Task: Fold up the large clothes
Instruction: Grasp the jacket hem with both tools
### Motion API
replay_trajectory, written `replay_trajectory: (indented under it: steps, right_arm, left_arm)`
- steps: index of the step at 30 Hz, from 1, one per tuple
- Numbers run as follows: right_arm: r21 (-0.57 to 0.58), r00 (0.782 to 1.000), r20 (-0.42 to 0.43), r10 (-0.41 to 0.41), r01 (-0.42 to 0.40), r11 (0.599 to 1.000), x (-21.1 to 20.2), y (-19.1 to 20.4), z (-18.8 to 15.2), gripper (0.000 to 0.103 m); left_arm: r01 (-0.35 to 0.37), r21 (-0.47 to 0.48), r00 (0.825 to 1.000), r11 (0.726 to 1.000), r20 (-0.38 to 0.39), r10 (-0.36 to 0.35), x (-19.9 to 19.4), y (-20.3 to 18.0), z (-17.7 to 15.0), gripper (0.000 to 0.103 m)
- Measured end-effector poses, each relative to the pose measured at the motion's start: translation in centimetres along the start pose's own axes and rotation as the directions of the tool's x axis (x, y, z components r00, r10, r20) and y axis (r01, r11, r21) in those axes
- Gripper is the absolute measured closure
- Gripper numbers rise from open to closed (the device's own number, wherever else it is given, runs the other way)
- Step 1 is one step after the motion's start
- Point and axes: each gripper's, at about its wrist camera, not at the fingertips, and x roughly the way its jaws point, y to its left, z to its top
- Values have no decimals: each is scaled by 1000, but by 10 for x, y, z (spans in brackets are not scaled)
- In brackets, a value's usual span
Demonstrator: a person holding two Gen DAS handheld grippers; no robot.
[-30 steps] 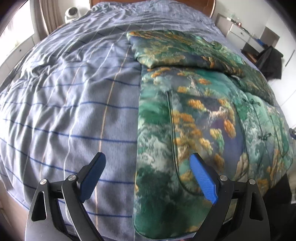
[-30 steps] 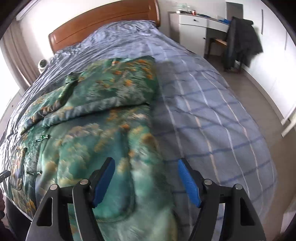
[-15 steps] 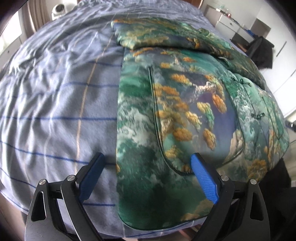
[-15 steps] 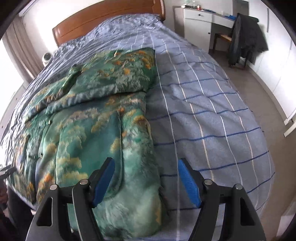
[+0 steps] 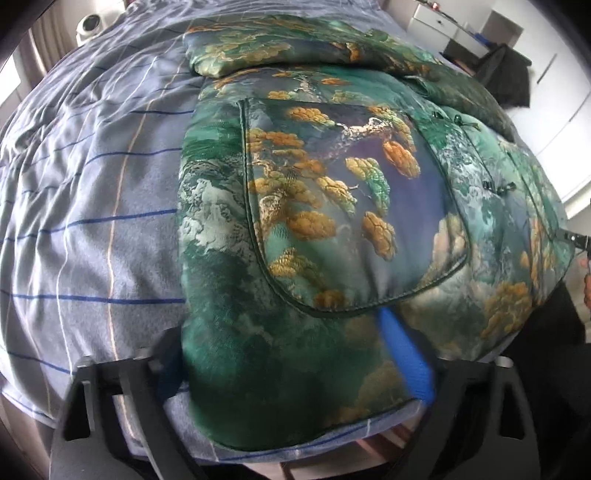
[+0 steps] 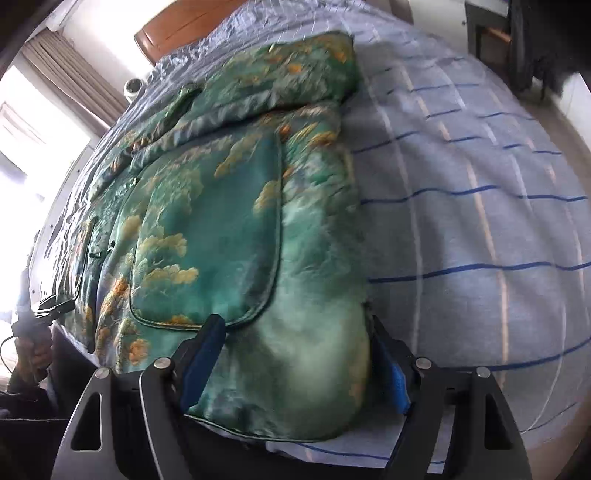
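A large green padded jacket (image 5: 332, 192) with gold and white landscape print lies flat on the bed, its sleeves folded across the top. It also shows in the right wrist view (image 6: 229, 221). My left gripper (image 5: 295, 369) is open, its blue-padded fingers (image 5: 406, 362) astride the jacket's near left hem corner. My right gripper (image 6: 295, 365) is open, its fingers (image 6: 203, 354) astride the near right hem corner. The left finger of the left gripper is partly hidden behind the cloth.
The bed (image 5: 92, 184) has a blue-grey checked cover and a wooden headboard (image 6: 177, 29). A white dresser (image 5: 443, 22) and a chair with a dark garment (image 5: 506, 74) stand to the right. A curtained window (image 6: 44, 122) is on the left.
Both grippers have moved forward and down to the jacket's near hem. The hem corners now sit between the open fingers of each gripper.
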Motion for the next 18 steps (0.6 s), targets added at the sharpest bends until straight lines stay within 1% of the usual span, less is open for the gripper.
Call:
replay_trajectory:
  steps: [1,2,3,4,5,7,9,12,15,18]
  right_arm:
    - [0,1000,-5,5,-5,1000,-1,1,1,33]
    - [1,1000,-11,9,-9,1000,-2,2,1,44]
    - [5,1000,-15,8,-8,1000,-4,3,2,70]
    - [11,1000,-16,6,-6,1000,-6,3,2,81]
    - [16,1000,-14,6,-6,1000,-9,4,2,82]
    - [21,1000,-5,21,-21,1000,-16,7,2,86]
    - [19,999,8,31,-31,999,-22,11,1,87]
    - [23,998,27,51,-52,998,-31,16,2,88]
    - [29,997,42,70,-71,997,-40,21,2,88]
    - [17,995,56,87,-88,996,-50,30,0,88]
  left_arm:
    - [-4,8,1000,1000,-2,4,-2,-1,-1,34]
    - [-9,14,1000,1000,-4,9,-3,-2,-1,40]
    - [-18,24,1000,1000,-5,18,-6,-3,-2,51]
    - [-22,31,1000,999,-5,22,-9,-3,-2,61]
    - [-25,37,1000,999,-4,25,-13,-3,-3,66]
    - [-34,47,999,998,-1,34,-20,-5,-4,80]
    - [-33,46,999,998,4,33,-28,0,-2,85]
    - [-7,23,999,1000,32,6,-45,5,-3,89]
    - [30,-7,998,1000,58,-30,-61,11,-7,90]
    - [64,-34,996,997,65,-61,-71,16,-7,90]
